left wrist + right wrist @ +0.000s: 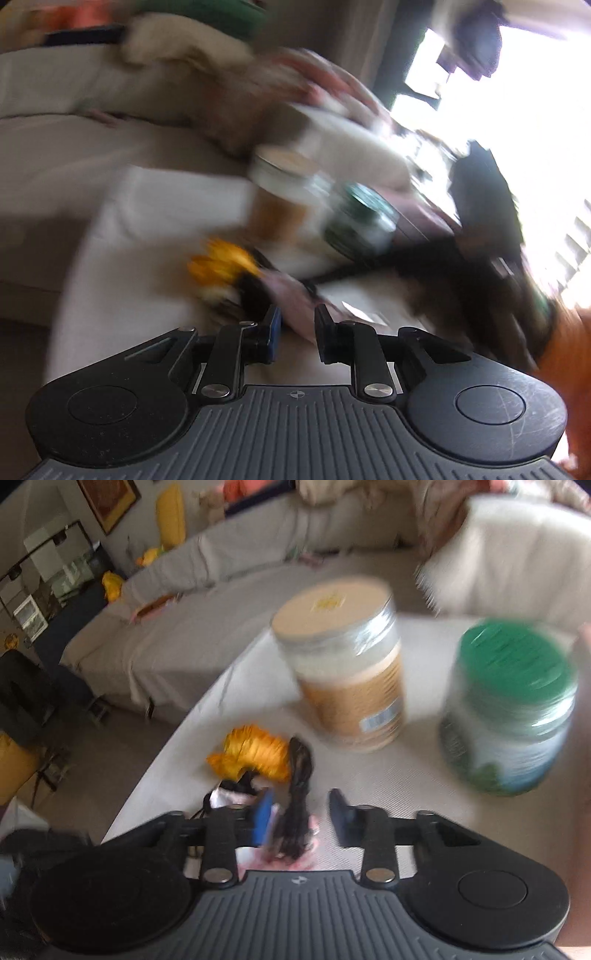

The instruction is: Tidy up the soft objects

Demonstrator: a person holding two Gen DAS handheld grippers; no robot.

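My right tongs (299, 821) are angling downward, jaws standing apart around a black cord bundle (295, 794) without pressing it. The bundle's long axis is running straight ahead, toward the yellow soft piece (251, 755) on the white worktop (369, 805). My left tongs (297, 334) are pinching pale pink fabric (291, 299), tilted lower and closer.

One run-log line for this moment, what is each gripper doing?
left gripper: shut on pink cloth | right gripper: open around black cord
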